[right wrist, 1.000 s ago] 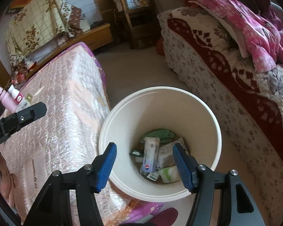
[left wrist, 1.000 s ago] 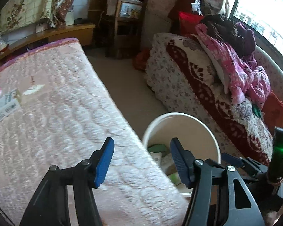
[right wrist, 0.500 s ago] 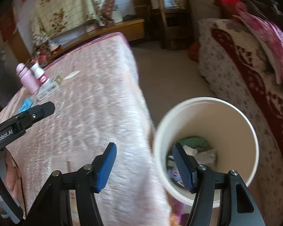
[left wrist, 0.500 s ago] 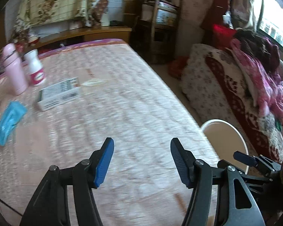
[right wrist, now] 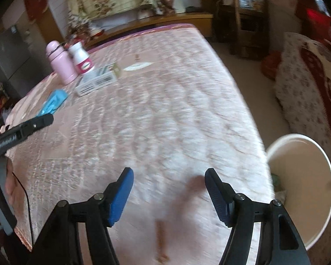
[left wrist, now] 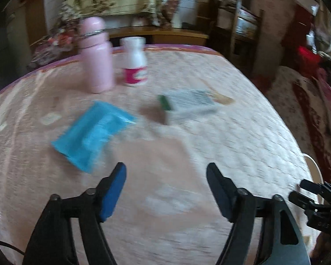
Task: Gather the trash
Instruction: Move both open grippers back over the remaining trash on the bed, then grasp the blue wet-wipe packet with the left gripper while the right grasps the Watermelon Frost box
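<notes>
Both grippers swung from the bin [right wrist: 302,198] over the mattress [left wrist: 165,154], fingers opening, empty; labels unreadable.

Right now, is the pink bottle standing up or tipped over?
Upright. The pink bottle stands on its base on the bed, cap on top, beside the white bottle.

My left gripper [left wrist: 166,172] pointed steeply down, its blue-padded jaws having just been opening, nothing between them. My right gripper [right wrist: 168,177] tilted down likewise, jaws having just been opening too and holding nothing. In the right wrist view my left hand [right wrist: 2,190] showed at the left edge, wrapped round the handle of its tool.
</notes>
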Available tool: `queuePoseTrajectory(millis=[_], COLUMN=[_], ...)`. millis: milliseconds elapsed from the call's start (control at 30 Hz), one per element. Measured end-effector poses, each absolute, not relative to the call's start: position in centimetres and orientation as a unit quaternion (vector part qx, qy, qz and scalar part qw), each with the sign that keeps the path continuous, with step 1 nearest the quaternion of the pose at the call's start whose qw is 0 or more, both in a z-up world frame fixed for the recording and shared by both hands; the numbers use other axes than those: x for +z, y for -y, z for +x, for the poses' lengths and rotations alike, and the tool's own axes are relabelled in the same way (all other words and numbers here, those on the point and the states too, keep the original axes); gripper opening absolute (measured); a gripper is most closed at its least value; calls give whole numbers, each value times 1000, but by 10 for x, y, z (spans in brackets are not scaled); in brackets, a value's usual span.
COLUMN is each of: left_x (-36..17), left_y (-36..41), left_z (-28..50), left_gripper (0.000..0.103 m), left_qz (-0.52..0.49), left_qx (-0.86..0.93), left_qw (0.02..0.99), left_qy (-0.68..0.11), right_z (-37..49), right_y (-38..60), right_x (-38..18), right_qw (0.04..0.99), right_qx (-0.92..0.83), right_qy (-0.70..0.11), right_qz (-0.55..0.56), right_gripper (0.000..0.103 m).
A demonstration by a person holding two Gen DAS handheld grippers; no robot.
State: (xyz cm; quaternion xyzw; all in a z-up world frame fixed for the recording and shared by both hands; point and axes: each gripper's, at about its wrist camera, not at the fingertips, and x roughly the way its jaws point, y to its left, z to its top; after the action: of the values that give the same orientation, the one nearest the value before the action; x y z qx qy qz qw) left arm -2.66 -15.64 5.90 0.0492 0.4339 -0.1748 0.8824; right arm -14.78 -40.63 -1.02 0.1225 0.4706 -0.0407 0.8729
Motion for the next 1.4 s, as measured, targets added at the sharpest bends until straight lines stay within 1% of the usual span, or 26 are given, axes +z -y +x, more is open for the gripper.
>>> queuePoseTrajectory(millis=[33, 233, 333, 433, 533, 733, 867, 1033, 1133, 1267, 1333, 1400], left_x=[60, 63, 63, 65, 62, 44, 31, 30, 43, 57, 63, 64], left_y=[144, 100, 86, 96, 124, 186, 209, 219, 200, 153, 134, 112], left_z=[-16, 42, 73, 90, 104, 134, 131, 81, 60, 55, 61, 66], left_gripper=[85, 85, 85, 85, 85, 85, 84, 84, 84, 85, 85, 85], left_qz=[47, 36, 0, -3, 15, 77, 109, 108, 98, 62, 61, 66], left_qx=[-165, -105, -95, -96, -97, -51, -72, -188, -199, -179, -159, -133], left_qw=[885, 895, 889, 891, 892, 887, 864, 825, 832, 844, 856, 866], left_qy=[-433, -433, -447, -444, -441, -452, -487, -522, -508, -501, -488, -477], right_z=[-141, -102, -84, -70, -63, -69, -78, -81, -78, -64, -48, -29], right_y=[401, 371, 357, 350, 347, 353, 365, 384, 395, 398, 394, 389], right_x=[-11, -11, -7, -5, -4, -6, -3, -3, -2, 1, 3, 2], right_qw=[873, 871, 873, 875, 876, 875, 877, 878, 876, 877, 874, 870], right_qx=[-36, -13, -2, 3, 9, 9, 3, -16, -27, -25, -22, -25], right_qy=[-472, -482, -479, -476, -473, -474, -470, -464, -462, -454, -452, -456], right_qz=[119, 96, 87, 85, 92, 98, 103, 115, 132, 157, 177, 187], right_gripper=[70, 70, 70, 70, 70, 70, 70, 71, 71, 73, 78, 79])
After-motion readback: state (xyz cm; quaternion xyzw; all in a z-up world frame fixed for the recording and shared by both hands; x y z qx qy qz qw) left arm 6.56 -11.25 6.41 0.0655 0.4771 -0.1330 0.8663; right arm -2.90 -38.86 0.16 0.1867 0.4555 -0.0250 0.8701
